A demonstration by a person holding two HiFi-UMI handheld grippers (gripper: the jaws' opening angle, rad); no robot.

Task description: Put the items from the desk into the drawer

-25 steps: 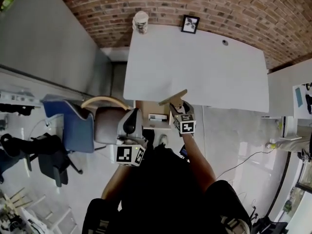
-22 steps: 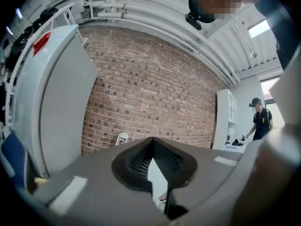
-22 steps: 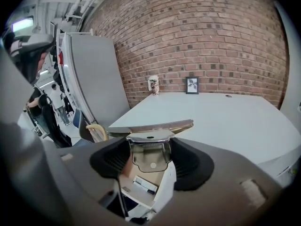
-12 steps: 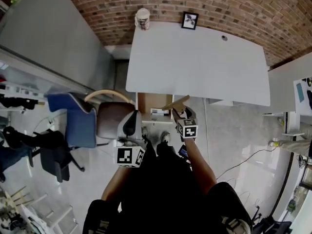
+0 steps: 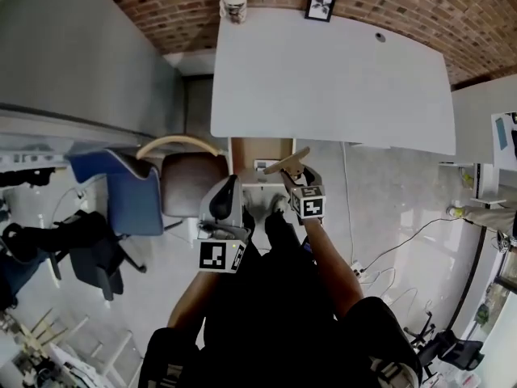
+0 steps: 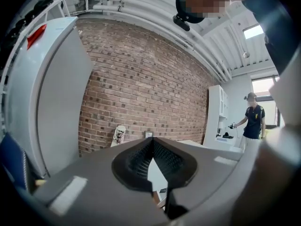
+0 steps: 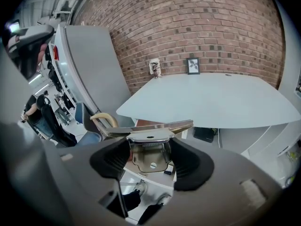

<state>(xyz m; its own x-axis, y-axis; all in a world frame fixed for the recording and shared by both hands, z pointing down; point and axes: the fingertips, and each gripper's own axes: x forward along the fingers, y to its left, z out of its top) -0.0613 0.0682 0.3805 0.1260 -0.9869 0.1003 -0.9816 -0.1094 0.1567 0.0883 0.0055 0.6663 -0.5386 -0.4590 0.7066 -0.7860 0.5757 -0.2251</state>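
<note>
Fingers (image 7: 111, 160) of the right gripper (image 5: 292, 177) clamped on the metal clip (image 7: 149, 155) of a clipboard (image 5: 287, 161), held it tilted above the open drawer (image 5: 257, 149) below the desk (image 5: 331, 79). Held the left gripper (image 5: 230, 188) alongside, fingers (image 6: 135, 160) pressed together, empty.

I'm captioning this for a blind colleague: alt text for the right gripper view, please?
The right tongs clamp the metal clip of a clipboard held edge-on in front of a pale desk. A cup and small framed picture stand at its far edge against a brick wall.
</note>
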